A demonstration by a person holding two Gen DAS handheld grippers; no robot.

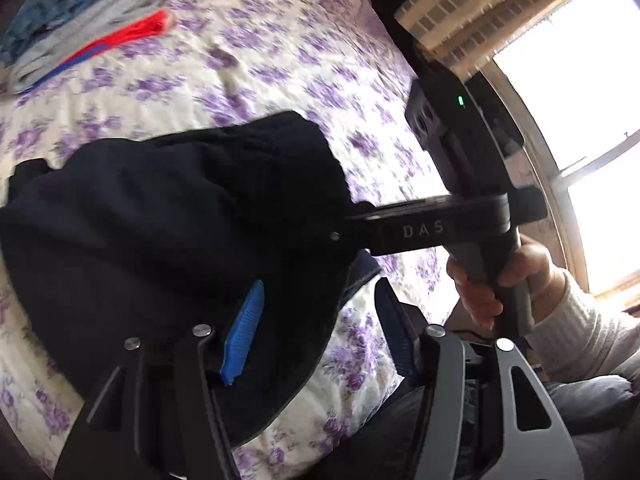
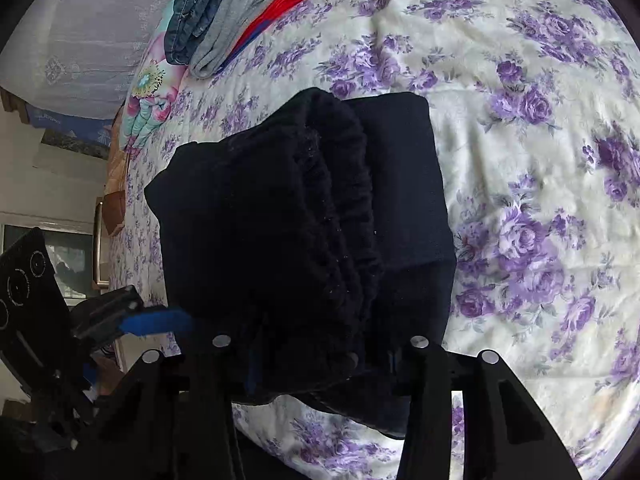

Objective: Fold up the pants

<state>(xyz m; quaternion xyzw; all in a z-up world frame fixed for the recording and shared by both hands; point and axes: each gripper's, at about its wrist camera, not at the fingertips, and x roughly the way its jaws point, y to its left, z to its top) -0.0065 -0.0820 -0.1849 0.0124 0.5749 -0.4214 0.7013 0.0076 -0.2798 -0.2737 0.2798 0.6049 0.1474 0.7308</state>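
Note:
The black pants (image 1: 168, 232) lie in a folded bundle on the floral bedspread (image 1: 280, 60). In the right wrist view the pants (image 2: 304, 216) show their gathered elastic waistband on top. My left gripper (image 1: 316, 328) stands open, its blue-padded finger (image 1: 242, 332) against the near edge of the bundle. My right gripper (image 2: 320, 356) has its fingers around the near edge of the bundle; the cloth hides the tips. In the left wrist view the right gripper's finger (image 1: 420, 226) reaches into the bundle from the right. The left gripper's blue pad (image 2: 160, 322) shows at the left in the right wrist view.
A stack of folded clothes, jeans, grey and red items (image 2: 236, 12), lies at the far side of the bed and also shows in the left wrist view (image 1: 80, 20). A window (image 1: 580, 120) and a radiator (image 1: 480, 4) stand to the right. The person's legs (image 1: 580, 412) are at the bed's edge.

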